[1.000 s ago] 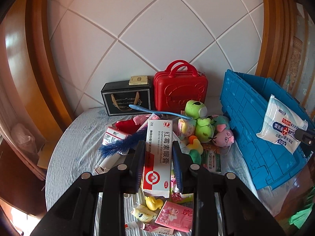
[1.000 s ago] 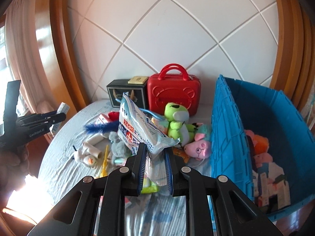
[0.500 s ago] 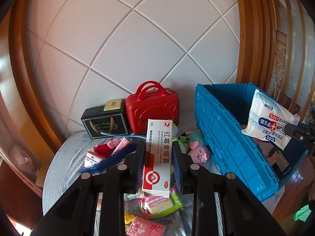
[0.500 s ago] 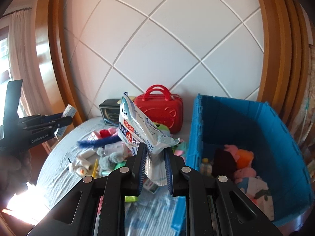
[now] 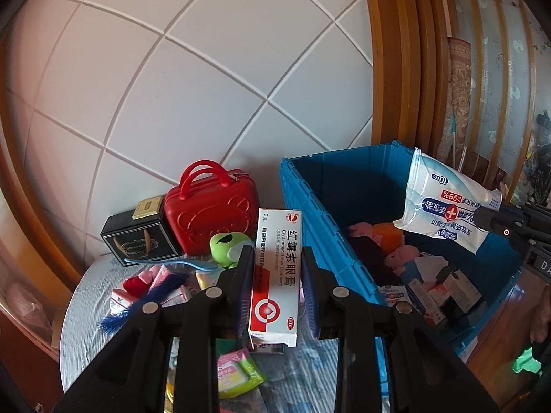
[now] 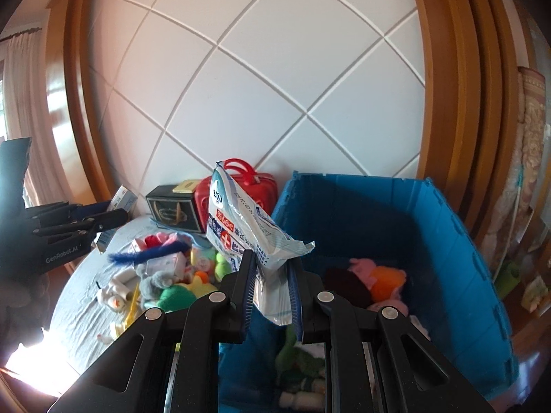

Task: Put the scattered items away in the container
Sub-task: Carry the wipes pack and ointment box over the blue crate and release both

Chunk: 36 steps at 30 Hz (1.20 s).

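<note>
My left gripper (image 5: 275, 272) is shut on a white and red ointment box (image 5: 277, 268) and holds it above the table's scattered items, left of the blue crate (image 5: 306, 206). My right gripper (image 6: 270, 282) is shut on a white and blue wet-wipes pack (image 6: 246, 220) and holds it over the crate's left wall (image 6: 296, 203). The pack also shows in the left wrist view (image 5: 447, 203), above the crate's inside. The crate holds plush toys (image 6: 378, 275) and small boxes (image 5: 444, 289).
A red mini suitcase (image 5: 210, 210) and a black box (image 5: 137, 237) stand at the wall behind the table. A green frog plush (image 5: 225, 244), a blue feather duster (image 5: 144, 299), a green wipes pack (image 5: 237, 371) and small packets lie on the blue-grey cloth (image 6: 86, 303). Wooden frames flank the tiled wall.
Both grippers have risen and swung right toward the crate, each with its item in it. The wipes pack has gone from over the table to over the crate's left wall.
</note>
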Each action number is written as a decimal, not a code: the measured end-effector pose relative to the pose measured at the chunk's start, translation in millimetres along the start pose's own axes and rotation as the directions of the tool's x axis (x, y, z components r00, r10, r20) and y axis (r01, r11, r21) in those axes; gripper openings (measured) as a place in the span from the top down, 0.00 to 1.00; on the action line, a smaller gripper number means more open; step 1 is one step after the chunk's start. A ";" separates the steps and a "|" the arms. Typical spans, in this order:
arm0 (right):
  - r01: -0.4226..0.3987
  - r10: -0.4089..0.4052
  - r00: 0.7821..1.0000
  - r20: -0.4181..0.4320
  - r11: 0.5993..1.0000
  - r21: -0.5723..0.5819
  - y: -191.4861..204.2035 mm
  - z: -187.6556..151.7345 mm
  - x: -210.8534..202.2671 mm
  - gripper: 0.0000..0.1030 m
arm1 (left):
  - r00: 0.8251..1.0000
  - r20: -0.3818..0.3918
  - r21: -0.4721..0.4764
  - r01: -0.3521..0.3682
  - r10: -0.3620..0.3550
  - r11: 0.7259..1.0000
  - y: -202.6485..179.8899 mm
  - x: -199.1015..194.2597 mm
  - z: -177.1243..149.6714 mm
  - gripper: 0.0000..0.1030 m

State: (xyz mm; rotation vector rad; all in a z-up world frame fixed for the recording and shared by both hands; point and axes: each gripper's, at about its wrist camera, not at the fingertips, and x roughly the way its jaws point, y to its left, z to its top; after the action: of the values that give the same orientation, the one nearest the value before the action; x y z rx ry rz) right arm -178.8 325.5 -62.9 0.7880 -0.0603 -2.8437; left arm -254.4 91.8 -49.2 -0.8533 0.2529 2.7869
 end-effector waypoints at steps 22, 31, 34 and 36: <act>0.148 -0.146 0.989 -0.017 0.981 0.129 -127.5 -24.5 -16.5 0.83 | 0.972 -0.060 0.196 0.234 -0.226 0.952 -171.7 57.1 40.3 0.75; 0.192 -0.189 0.981 -0.033 0.968 0.160 -159.7 -29.0 -7.5 0.83 | 0.967 -0.079 0.229 0.256 -0.244 0.939 -199.8 74.7 52.2 0.75; 0.198 -0.197 0.980 -0.025 0.966 0.164 -165.3 -27.2 -7.1 0.79 | 0.961 -0.094 0.225 0.274 -0.259 0.935 -202.3 81.5 56.4 0.74; 0.218 -0.217 0.976 -0.027 0.963 0.157 -168.4 -26.2 -2.5 0.62 | 0.955 -0.126 0.207 0.291 -0.270 0.934 -202.0 89.1 57.9 0.52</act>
State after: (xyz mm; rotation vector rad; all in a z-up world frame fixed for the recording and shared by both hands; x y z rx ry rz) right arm -192.1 491.5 -99.2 0.8917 -0.2152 -3.0723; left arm -305.9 313.0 -72.7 -0.8897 0.4161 2.4027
